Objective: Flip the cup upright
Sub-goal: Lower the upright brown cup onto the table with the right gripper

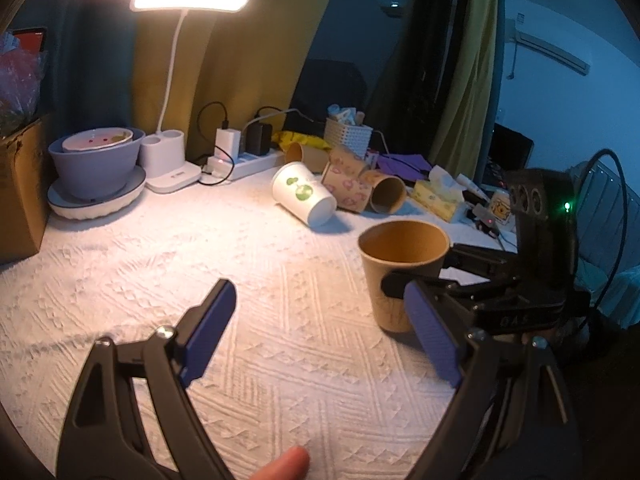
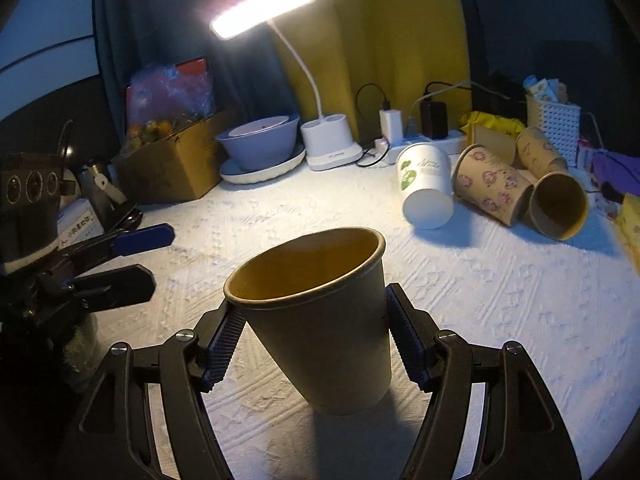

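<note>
My right gripper [image 2: 316, 336] clamps the plain brown paper cup [image 2: 320, 320] by its sides, mouth up, its base at or just above the white textured cloth [image 2: 480, 300]; I cannot tell if it touches. I grip mid-wall so it can settle flat. My left gripper [image 1: 320, 336] hangs wide and empty beside it, leaving room.

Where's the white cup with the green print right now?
The white cup lies on its side at the back of the table, between the power strip and the flowered cup.
</note>
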Demonstrator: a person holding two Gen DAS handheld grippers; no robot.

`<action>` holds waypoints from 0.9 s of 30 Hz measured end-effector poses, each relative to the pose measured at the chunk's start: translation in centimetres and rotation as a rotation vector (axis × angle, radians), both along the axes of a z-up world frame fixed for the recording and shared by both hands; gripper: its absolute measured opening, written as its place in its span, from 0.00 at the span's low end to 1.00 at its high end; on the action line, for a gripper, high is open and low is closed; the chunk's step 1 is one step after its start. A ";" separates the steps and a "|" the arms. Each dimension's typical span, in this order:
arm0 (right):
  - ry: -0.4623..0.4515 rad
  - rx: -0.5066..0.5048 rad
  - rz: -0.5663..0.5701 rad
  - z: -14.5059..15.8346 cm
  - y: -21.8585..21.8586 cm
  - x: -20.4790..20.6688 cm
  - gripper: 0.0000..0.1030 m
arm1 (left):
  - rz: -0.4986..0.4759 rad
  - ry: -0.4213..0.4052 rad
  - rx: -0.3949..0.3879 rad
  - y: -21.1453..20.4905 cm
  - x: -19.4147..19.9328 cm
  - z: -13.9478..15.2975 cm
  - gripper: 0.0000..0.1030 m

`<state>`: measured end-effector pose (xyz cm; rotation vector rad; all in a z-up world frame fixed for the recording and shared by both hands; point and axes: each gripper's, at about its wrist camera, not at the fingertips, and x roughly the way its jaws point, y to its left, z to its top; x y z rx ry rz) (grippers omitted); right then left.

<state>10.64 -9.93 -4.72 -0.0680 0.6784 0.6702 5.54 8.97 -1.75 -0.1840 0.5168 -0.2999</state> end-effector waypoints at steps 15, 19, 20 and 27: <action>-0.019 -0.025 -0.103 -0.5 -2.4 -1.0 0.73 | 0.016 -0.001 0.044 -0.5 0.2 -0.2 0.85; -0.019 -0.019 -0.116 -0.5 -2.9 -1.2 0.76 | 0.016 0.003 0.060 -0.7 0.3 -0.3 0.85; -0.018 -0.019 -0.120 -0.4 -2.9 -1.2 0.77 | 0.020 0.002 0.062 -0.7 0.2 -0.3 0.85; -0.017 -0.013 -0.146 0.2 -3.8 -1.9 0.82 | 0.032 -0.013 0.078 -2.0 -0.9 0.2 0.85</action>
